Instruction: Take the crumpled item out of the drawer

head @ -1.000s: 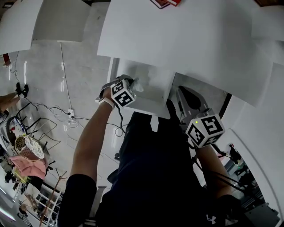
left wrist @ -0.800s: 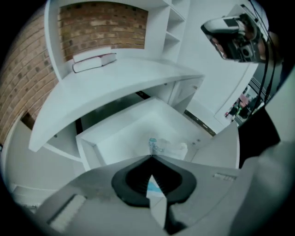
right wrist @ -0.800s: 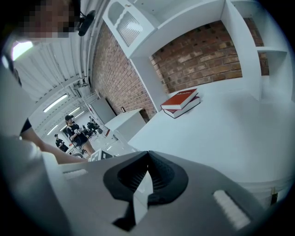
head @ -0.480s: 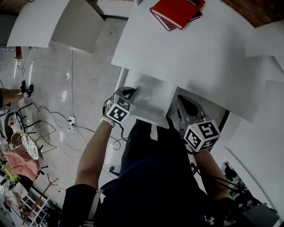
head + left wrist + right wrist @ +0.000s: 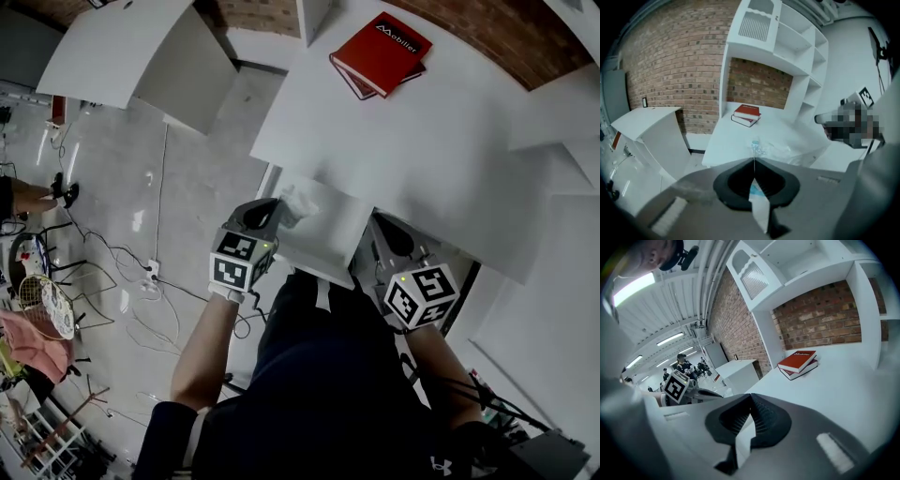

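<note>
My left tool (image 5: 272,214), clenched on the crumpled item (image 5: 296,201), held it over the open drawer's (image 5: 330,246) corner; my right tool (image 5: 388,227) hung closed alongside. Next, I judged: carry it clear.

red books (image 5: 380,53): 2 | drawer (image 5: 323,236): 1 | crumpled item (image 5: 295,200): 1 | left gripper (image 5: 753,158) + right gripper (image 5: 750,395): 2
</note>
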A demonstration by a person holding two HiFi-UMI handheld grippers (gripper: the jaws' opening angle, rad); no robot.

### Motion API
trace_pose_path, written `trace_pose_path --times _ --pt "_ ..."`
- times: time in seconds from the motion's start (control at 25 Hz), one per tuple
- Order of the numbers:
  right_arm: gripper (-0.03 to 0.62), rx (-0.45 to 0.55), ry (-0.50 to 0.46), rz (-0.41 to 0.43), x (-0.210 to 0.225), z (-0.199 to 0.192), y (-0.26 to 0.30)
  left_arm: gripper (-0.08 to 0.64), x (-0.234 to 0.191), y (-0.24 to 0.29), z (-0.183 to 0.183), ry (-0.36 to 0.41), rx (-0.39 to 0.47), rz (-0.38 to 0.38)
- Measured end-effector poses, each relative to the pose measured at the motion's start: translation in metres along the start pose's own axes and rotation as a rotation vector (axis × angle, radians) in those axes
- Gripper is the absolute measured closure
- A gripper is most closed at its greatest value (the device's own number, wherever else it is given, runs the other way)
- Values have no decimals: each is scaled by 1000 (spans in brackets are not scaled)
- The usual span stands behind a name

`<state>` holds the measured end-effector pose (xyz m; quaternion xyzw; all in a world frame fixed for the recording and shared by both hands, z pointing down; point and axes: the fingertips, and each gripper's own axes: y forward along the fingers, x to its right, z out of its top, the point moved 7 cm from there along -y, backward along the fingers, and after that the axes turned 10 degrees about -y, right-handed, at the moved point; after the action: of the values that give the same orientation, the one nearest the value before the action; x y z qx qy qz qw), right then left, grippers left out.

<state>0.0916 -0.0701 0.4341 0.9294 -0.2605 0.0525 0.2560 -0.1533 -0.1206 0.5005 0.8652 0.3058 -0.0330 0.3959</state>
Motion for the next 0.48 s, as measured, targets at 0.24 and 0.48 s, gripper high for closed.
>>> trace_pose_path --times 0.24,0.48 --pt "589 38 -54 22 -3 18 -2 557 12 -32 34 -33 144 27" --pt "589 109 -91 12 -1 49 -9 557 26 -63 71 -21 269 41"
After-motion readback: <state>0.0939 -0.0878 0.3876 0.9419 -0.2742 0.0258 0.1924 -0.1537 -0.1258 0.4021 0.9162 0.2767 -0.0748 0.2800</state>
